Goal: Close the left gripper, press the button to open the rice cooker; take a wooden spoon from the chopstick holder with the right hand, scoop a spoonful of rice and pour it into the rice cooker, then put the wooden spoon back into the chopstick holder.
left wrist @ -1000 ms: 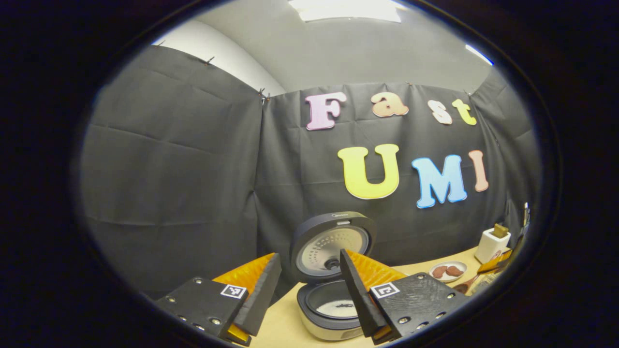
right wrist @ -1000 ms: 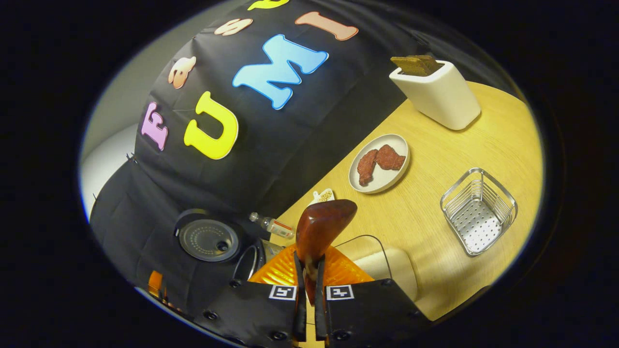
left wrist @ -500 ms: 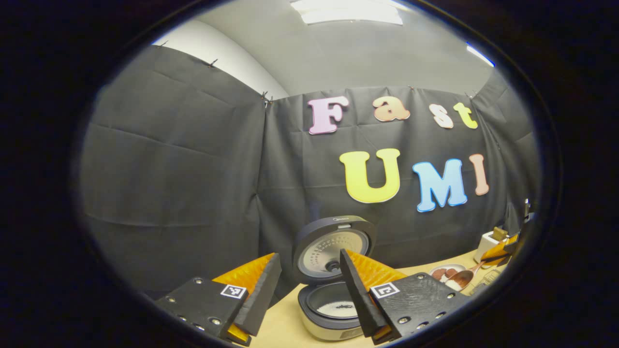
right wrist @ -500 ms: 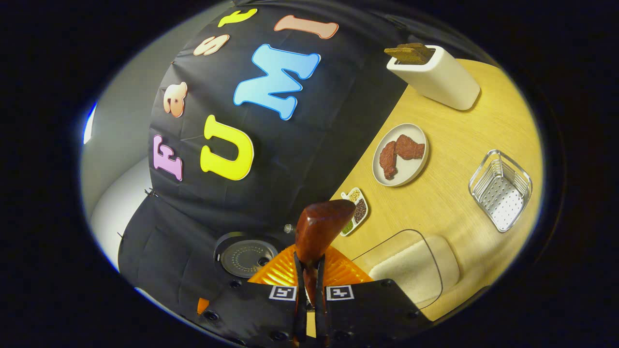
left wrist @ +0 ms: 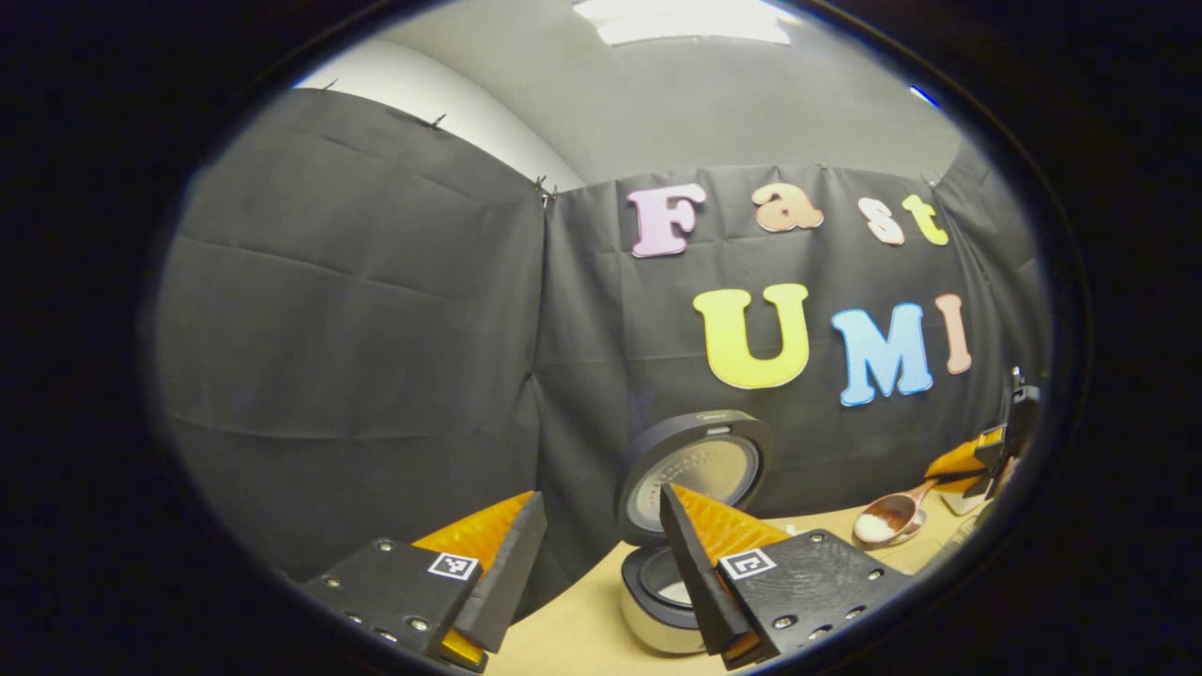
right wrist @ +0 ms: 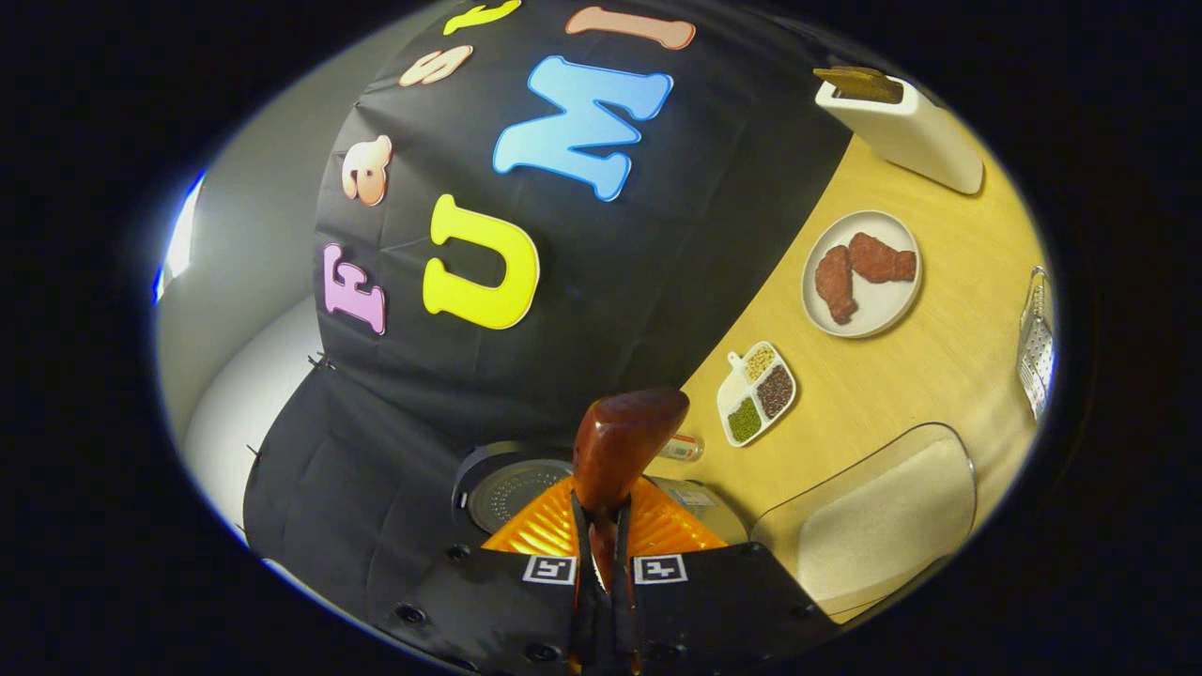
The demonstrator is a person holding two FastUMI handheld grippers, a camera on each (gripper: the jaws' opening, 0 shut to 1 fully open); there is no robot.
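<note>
Left gripper view: left gripper [left wrist: 601, 554] fingers spread, empty; rice cooker [left wrist: 671, 601] at 6 o'clock, lid up, rice inside; wooden spoon [left wrist: 887, 518] at 4 o'clock carries rice

Right gripper view: right gripper [right wrist: 601, 573] fingers clenched on the spoon; clear rice container [right wrist: 878, 521] at 4 o'clock on the worktop [right wrist: 901, 376]

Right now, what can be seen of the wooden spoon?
The wooden spoon is glossy reddish-brown wood. In the right gripper view its handle is clamped between the right claw's shut fingers, with the bowl's back showing above the open rice cooker. In the left gripper view the spoon is held off to the right of the cooker, bowl up, carrying a mound of white rice.
</note>
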